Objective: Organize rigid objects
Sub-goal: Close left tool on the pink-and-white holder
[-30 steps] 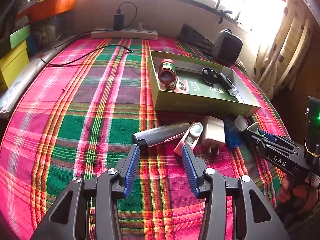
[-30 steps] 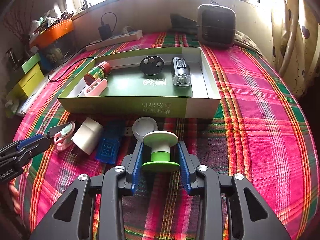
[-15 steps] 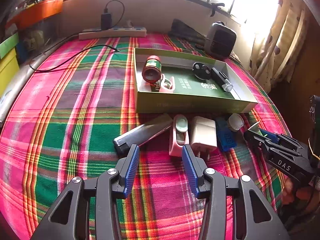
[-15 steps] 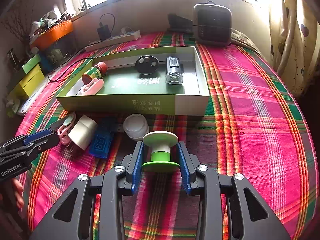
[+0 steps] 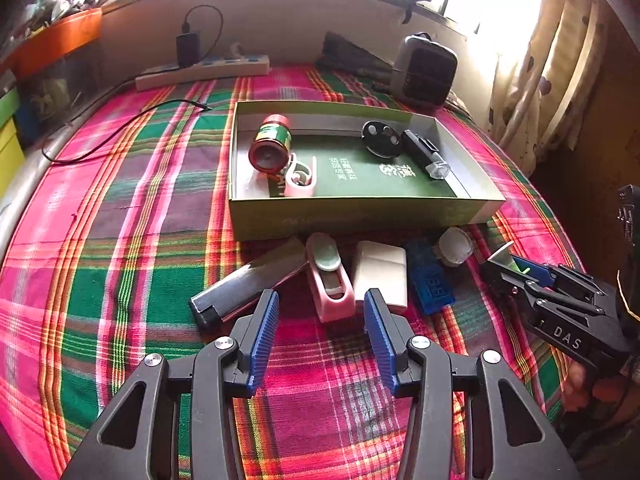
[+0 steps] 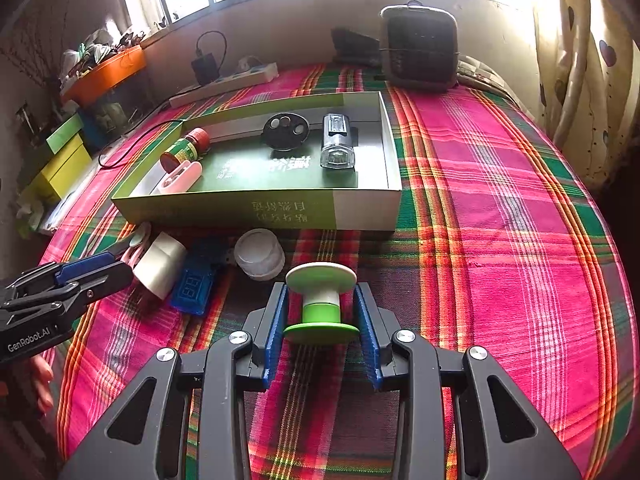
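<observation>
My left gripper point(image 5: 320, 304) is open, its blue pads on either side of the near end of a pink clip-shaped case point(image 5: 329, 280) lying on the plaid cloth. A dark flat bar point(image 5: 244, 284), a white charger block point(image 5: 380, 272), a blue display module point(image 5: 430, 282) and a clear round cap point(image 5: 455, 246) lie in a row before the green box point(image 5: 360, 216). My right gripper point(image 6: 320, 304) is shut on a green and white spool point(image 6: 321, 300). The box point(image 6: 256, 210) holds a red-capped bottle point(image 6: 185, 150), a pink case point(image 6: 182, 176), a black disc point(image 6: 286, 130) and a small torch point(image 6: 337, 146).
A power strip point(image 5: 204, 72) with a charger and a loose black cable point(image 5: 120, 128) lies at the back left. A dark heater point(image 6: 418, 48) stands behind the box. Curtains hang on the right, coloured bins point(image 6: 60, 164) on the left.
The left gripper has moved toward the row of items, so the pink case now sits between its fingertips. The right gripper has drawn slightly nearer to the box, still holding the spool.
</observation>
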A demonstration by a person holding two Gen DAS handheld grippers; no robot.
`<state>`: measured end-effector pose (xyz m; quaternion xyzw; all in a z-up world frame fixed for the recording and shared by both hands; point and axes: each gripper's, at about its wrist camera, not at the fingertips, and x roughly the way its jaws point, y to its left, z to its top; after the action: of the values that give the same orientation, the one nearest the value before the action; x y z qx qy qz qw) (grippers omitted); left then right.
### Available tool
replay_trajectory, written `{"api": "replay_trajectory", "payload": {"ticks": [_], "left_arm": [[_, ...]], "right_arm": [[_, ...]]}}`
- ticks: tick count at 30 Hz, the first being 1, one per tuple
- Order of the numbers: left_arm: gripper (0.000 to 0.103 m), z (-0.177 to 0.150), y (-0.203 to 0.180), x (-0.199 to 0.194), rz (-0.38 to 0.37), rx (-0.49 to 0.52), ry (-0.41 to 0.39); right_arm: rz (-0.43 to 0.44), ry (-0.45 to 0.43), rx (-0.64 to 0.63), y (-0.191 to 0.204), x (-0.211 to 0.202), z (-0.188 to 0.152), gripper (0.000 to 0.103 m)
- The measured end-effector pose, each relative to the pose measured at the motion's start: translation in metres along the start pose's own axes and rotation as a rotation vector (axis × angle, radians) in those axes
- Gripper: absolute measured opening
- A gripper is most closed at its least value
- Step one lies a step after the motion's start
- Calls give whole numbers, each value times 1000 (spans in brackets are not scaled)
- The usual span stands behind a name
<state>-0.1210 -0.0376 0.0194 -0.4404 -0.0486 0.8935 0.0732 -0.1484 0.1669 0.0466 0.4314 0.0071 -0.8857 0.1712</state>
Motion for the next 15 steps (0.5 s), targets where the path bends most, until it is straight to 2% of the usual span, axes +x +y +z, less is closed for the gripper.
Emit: {"api": "replay_trajectory", "payload": {"ticks": [11,15], "left_arm": [[44,1,6,8,55,-13,29],[44,5,2,11,68,12,29]], "right_arm": [[20,-1,8,-3,0,1,35],[27,-1,12,-4,-1,1,35]]}}
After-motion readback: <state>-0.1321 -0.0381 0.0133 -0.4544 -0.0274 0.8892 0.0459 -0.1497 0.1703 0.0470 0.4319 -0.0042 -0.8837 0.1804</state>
